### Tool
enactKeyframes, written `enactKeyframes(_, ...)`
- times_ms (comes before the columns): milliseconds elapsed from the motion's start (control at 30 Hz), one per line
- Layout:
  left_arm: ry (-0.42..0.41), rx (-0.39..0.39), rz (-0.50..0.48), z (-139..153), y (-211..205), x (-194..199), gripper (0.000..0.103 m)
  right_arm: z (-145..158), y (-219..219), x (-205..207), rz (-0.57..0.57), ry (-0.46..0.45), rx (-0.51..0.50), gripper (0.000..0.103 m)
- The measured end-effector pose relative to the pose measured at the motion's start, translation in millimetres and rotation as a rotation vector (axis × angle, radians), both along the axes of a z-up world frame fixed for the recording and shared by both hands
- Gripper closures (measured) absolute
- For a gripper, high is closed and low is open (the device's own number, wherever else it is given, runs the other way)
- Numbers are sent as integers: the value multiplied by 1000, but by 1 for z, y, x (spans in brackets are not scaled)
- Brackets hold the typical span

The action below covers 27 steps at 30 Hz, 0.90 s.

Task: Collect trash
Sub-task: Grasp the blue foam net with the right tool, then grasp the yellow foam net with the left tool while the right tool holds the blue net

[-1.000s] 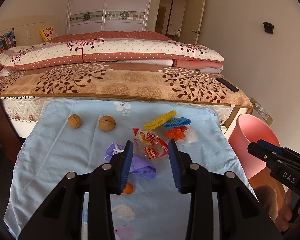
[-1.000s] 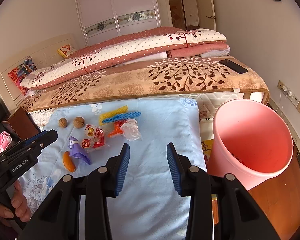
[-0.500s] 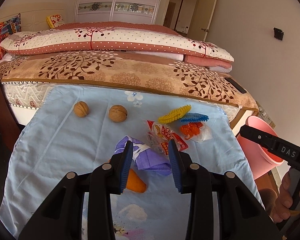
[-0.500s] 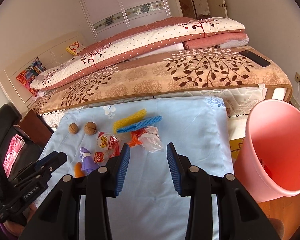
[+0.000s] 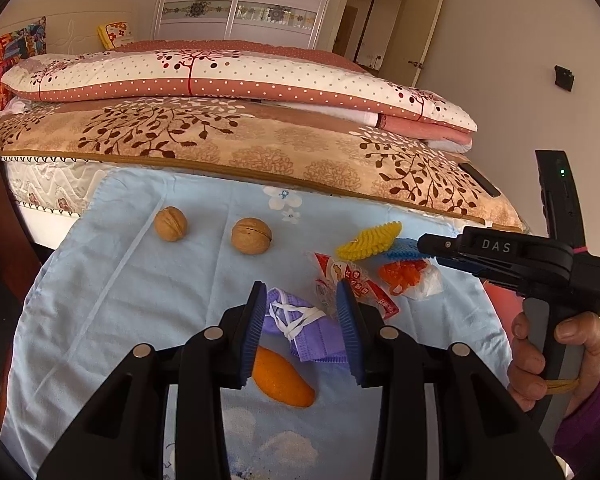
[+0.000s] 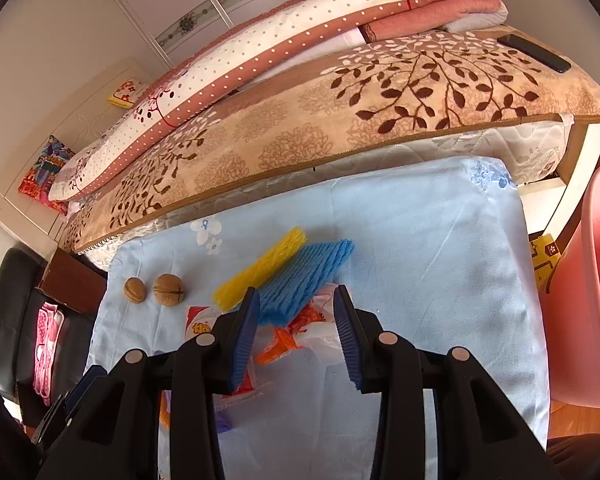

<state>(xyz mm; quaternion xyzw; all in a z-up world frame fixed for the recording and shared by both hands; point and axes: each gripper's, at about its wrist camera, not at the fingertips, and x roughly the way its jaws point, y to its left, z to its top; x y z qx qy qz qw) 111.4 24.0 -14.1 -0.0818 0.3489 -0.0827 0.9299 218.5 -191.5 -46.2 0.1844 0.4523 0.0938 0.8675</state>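
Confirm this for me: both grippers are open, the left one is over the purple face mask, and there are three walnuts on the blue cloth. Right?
Not quite. There are two walnuts on the blue cloth, not three; the left wrist view shows both. The rest holds: the left gripper is open over the purple face mask, and the right gripper is open too.

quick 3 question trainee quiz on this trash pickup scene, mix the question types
1. True or false: the left gripper is open over the purple mask.
2. How many walnuts lie on the blue cloth?
3. What lies between the right gripper fingers? A) orange-and-clear wrapper B) walnut C) phone

Key: 1 true; 2 two; 3 A
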Motion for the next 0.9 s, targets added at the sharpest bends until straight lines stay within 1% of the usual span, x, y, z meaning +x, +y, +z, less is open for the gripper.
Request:
enactKeyframes(33, 1, -1, 0, 0, 0, 2, 66, -4, 0, 4, -5, 12, 1, 65)
enactKeyframes(100, 1, -5, -4, 0, 1, 7, 66, -9, 1, 7, -9, 13, -2, 75)
enactKeyframes(133, 0, -5, -6, 1, 0, 10, 66, -10, 2, 7, -1, 7, -13, 87)
enactKeyframes(233, -3, -6, -25, 3, -4, 21, 66, -10, 3, 2, 23, -19, -38, 95)
enactKeyframes(367, 9, -19, -88, 6, -18, 38, 66, -9, 1, -13, 41, -44, -68, 96)
enactKeyframes(433, 22, -41, -138, 8, -28, 48, 66, -9, 0, -19, 46, -46, -65, 96)
enactKeyframes(533, 52, -48, -222, 5, -49, 63, 66, -8, 1, -24, 55, -56, -80, 96)
enactKeyframes(633, 78, 4, -269, -4, -69, 77, 66, -8, 0, -25, 61, -55, -78, 96)
enactKeyframes(733, 123, 20, -324, -17, -80, 90, 66, -9, -1, -25, 64, -54, -67, 96)
enactKeyframes(800, 129, 48, -351, -24, -86, 95, 66, -9, -3, -25, 66, -52, -59, 96)
enactKeyframes(867, 133, 83, -350, -31, -87, 98, 66, -9, -4, -25, 70, -51, -53, 96)
enactKeyframes(900, 138, 83, -349, -34, -88, 100, 66, -9, -4, -25, 72, -50, -52, 96)
